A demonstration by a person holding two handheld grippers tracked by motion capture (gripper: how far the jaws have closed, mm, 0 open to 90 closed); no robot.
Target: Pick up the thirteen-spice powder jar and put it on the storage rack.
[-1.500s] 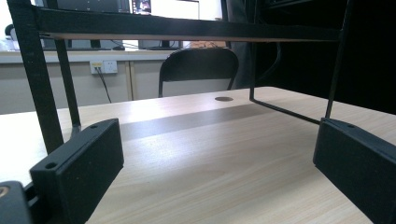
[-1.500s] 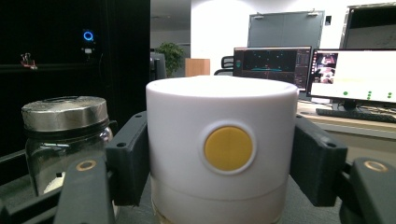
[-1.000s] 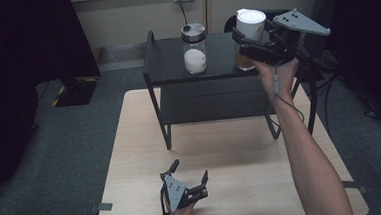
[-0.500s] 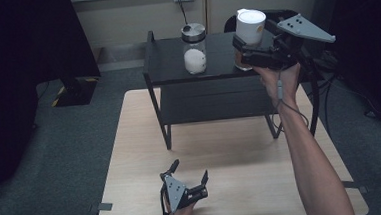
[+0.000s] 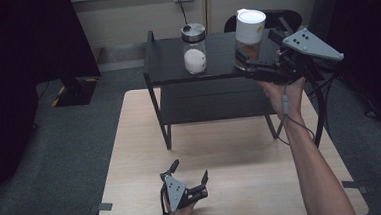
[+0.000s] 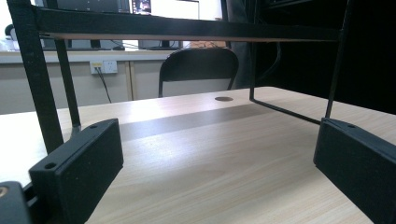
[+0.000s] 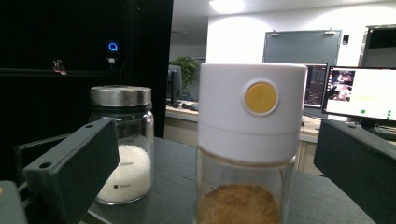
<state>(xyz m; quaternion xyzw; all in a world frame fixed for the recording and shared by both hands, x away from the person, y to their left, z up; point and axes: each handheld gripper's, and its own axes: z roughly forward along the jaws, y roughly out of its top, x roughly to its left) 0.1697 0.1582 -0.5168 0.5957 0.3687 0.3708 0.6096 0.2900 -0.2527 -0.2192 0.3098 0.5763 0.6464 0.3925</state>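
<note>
Right gripper view showed the clear glass jar with a tall white lid and yellow round button point(image 7: 250, 144) standing upright between that gripper's two black jaws, brown powder at its bottom. The jaws stood wide apart, with a gap on either side of the jar, and pressed on nothing; they had just been opening. In the high view the jar point(image 5: 248, 34) stood at the right part of the top of the black metal two-tier shelf point(image 5: 171, 63), with the right gripper point(image 5: 248, 68) level at the shelf's right front, its tips just beside the base of the jar, held by a bare forearm that came up from the bottom edge.

Just to the jar's left stood a clear glass jar with a silver metal lid point(image 7: 120, 149), holding white grains; the two jars stood near each other but apart.

The shelf stood at the far part of a light wooden table point(image 5: 233, 185). Well apart from the jars, the left gripper point(image 5: 188, 171) rested low on the near part of the table, its jaws spread wide with only bare wood between them point(image 6: 219, 158).
</note>
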